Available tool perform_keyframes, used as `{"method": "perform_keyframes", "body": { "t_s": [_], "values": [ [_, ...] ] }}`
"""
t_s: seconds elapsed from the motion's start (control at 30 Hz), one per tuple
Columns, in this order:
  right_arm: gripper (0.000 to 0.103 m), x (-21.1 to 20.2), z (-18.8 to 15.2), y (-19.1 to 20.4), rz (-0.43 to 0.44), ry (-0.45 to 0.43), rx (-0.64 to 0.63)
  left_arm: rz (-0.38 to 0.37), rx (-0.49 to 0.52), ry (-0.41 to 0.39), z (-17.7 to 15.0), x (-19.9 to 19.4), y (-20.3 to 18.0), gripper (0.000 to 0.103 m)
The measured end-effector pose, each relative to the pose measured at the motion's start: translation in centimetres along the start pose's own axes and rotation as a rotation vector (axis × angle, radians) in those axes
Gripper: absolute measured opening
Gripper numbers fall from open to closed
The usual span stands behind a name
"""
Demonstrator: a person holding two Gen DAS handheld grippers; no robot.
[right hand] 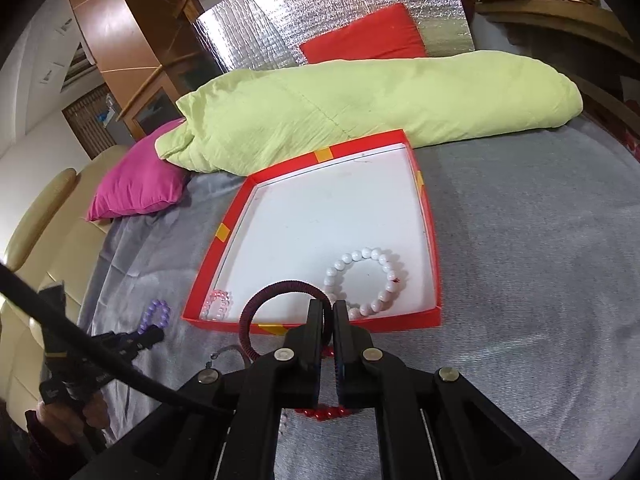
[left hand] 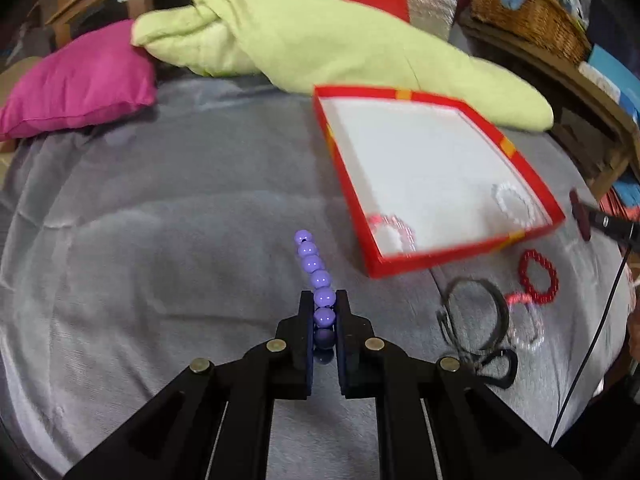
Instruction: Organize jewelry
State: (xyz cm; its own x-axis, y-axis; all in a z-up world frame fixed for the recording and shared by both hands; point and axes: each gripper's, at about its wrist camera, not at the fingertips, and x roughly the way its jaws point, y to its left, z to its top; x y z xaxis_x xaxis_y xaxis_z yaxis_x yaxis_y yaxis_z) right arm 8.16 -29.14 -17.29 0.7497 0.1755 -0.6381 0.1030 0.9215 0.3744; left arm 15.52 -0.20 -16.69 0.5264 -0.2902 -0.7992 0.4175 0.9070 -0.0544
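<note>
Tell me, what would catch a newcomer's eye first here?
Probably the red box with its white floor, lying on the grey blanket with a white bead bracelet inside. Next, the left tool clamps a purple bead bracelet, and the right tool grips a dark red corded ring at the box's near edge.

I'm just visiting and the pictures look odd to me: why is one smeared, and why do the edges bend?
Left wrist view: motion smear blurs the red box and the bracelets beside it, while the purple bead bracelet in the left gripper stays crisp. Right wrist view: sharp throughout, the white bead bracelet clear. Both views: fisheye lenses bow straight edges and darken the corners.
</note>
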Motion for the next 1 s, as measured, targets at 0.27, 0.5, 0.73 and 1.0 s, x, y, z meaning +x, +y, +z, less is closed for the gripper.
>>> {"method": "perform_keyframes", "body": {
  "t_s": [0.27, 0.5, 0.73, 1.0],
  "values": [
    [0.005, 2.7, 0.5, 1.4, 0.006, 0.018, 0.020, -0.042, 0.020, -0.141, 2.5, -1.0, -2.5, 0.010],
    [0.006, 5.4, 1.8, 2.7, -0.020, 0.009, 0.012, -0.093, 0.042, -0.113, 4.6, 1.8, -5.9, 0.010],
    [0.006, 7.7, 4.3, 1.2, -0.039, -0.007, 0.075, -0.150, 0.036, -0.083, 6.6, 4.5, -7.9, 0.010],
    [0.006, 10.0, 7.0, -1.6, -0.128, -0.015, 0.140, -0.186, 0.021, -0.039, 7.9, 7.3, -9.5, 0.010]
  ]
}}
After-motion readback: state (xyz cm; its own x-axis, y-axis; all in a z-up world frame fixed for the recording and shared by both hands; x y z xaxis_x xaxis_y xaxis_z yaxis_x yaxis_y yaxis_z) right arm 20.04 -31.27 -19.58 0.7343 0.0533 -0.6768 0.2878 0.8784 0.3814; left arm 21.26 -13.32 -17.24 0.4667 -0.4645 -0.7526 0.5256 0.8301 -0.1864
